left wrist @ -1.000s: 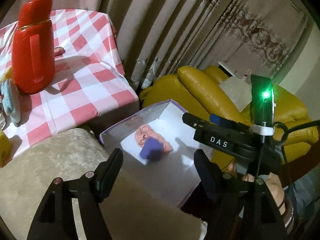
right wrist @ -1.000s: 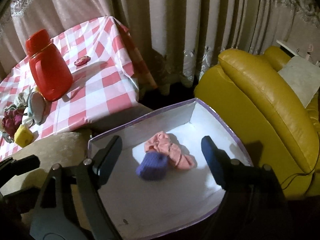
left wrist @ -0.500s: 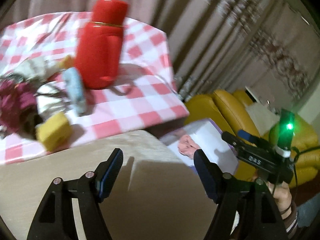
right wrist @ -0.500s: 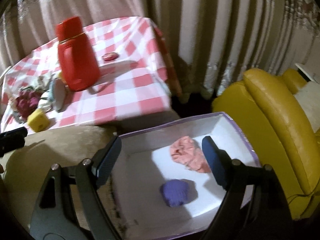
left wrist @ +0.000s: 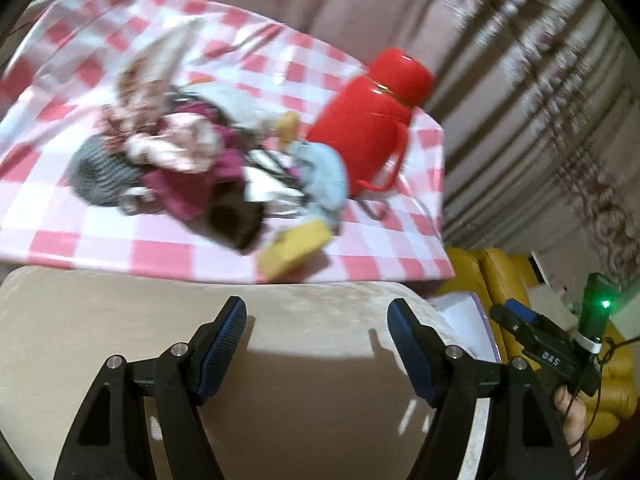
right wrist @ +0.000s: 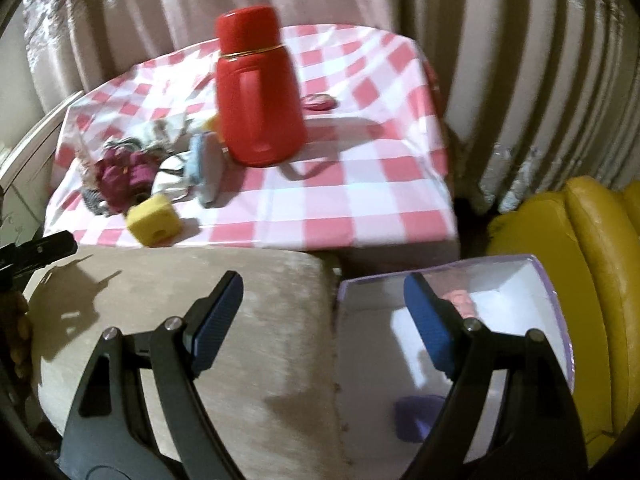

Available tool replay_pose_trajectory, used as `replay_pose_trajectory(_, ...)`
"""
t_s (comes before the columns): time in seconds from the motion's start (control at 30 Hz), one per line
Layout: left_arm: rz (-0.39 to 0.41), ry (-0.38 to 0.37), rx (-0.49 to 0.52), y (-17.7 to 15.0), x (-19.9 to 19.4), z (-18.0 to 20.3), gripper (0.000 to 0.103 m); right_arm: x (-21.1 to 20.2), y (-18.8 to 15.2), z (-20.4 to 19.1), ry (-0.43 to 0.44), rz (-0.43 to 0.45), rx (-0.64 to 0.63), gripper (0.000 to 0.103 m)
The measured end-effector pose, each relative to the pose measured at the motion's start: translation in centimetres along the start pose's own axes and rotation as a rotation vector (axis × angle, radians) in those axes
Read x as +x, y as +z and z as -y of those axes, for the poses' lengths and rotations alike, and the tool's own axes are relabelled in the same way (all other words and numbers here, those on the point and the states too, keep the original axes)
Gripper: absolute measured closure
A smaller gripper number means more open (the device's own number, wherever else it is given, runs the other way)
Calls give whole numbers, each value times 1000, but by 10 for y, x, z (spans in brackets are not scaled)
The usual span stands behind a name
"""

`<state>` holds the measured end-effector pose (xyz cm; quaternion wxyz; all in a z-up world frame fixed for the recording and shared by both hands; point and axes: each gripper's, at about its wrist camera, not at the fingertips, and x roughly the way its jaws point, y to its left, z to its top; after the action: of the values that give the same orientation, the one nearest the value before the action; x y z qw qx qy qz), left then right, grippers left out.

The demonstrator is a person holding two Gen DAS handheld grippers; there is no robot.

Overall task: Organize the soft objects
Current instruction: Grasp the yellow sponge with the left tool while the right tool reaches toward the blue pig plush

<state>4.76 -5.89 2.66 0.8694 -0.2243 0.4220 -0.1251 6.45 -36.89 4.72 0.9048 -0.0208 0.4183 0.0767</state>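
A heap of soft things (left wrist: 176, 164) lies on the pink checked tablecloth: a grey knit piece (left wrist: 96, 168), a maroon cloth (left wrist: 188, 188), a light blue item (left wrist: 324, 176) and a yellow sponge block (left wrist: 294, 248). My left gripper (left wrist: 316, 344) stands open and empty over the beige cushion (left wrist: 304, 360), short of the heap. My right gripper (right wrist: 320, 316) is open and empty too, straddling the cushion and the white box (right wrist: 516, 320). Inside the box lie a pink cloth (right wrist: 460, 302) and a purple knit item (right wrist: 416, 420), both partly hidden by the right finger. The heap (right wrist: 120, 172) and sponge (right wrist: 152, 220) show at the left.
A tall red thermos (left wrist: 372, 128) (right wrist: 256, 88) stands on the table beside the heap. A yellow leather sofa (right wrist: 580, 272) lies right of the box. Curtains (right wrist: 520, 60) hang behind. The other gripper's body (left wrist: 552, 352), with a green light, shows at the right.
Both views have swung left, away from the box toward the table. The heap of soft things has come into the left view; the box has slid to the right edge. Both grippers stayed open.
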Motion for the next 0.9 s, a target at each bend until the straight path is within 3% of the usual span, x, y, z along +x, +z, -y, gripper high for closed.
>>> replay_pose_trajectory(0.17,-6,1,2,1,-2,-11,29,18,7,-36,65,-46,-86,18)
replay_pose_trajectory(0.4,-29,73,147,18,14,8,29,41,17,-73,111,-90,-154,18)
replay_pose_trajectory(0.67,-137,99,282,42,63,33,31,62,38,-85,127,-109,-149,18)
replay_pose_trajectory(0.9,-250,147,338,49,107,37,45,79,53,-86,146,-127,-120,18)
